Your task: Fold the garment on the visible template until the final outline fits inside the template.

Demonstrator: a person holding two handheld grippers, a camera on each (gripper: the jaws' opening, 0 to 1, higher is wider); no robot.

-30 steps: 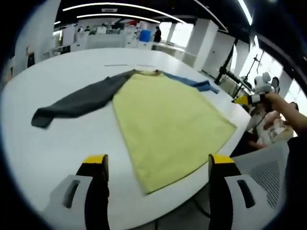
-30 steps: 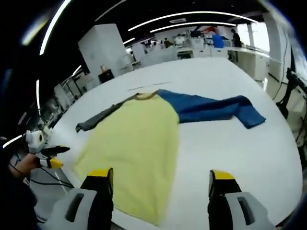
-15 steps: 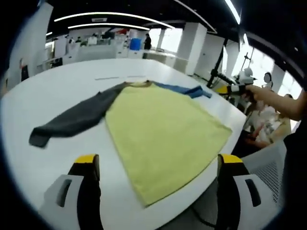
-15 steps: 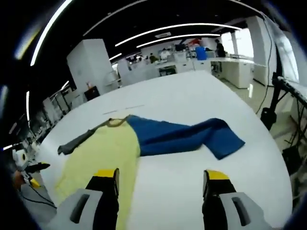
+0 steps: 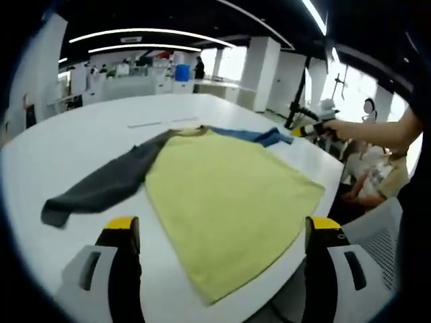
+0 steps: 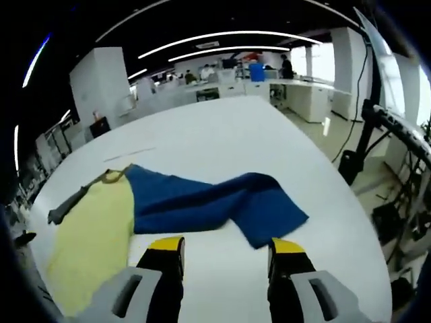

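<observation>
On the white worktop [image 5: 60, 148] the shirt [image 5: 222, 195] lies flat, sleeves spread, unfolded; your left gripper [image 5: 222, 232] and right gripper [image 6: 223, 249] hover released, holding nothing; next, bring the right down onto the blue sleeve [image 6: 222, 205] and fold inward.

We see L gripper [image 5: 219, 232]: two black fingers [image 5: 124, 259] w/ yellow tips, pale grey housings w/ slot cut-outs at base. R gripper [image 6: 225, 252]: same build, black fingers [image 6: 165, 269], yellow tips, grey bodies. Far right in left gripper view, our arm [image 5: 377, 131] is bare, no sleeve.
</observation>
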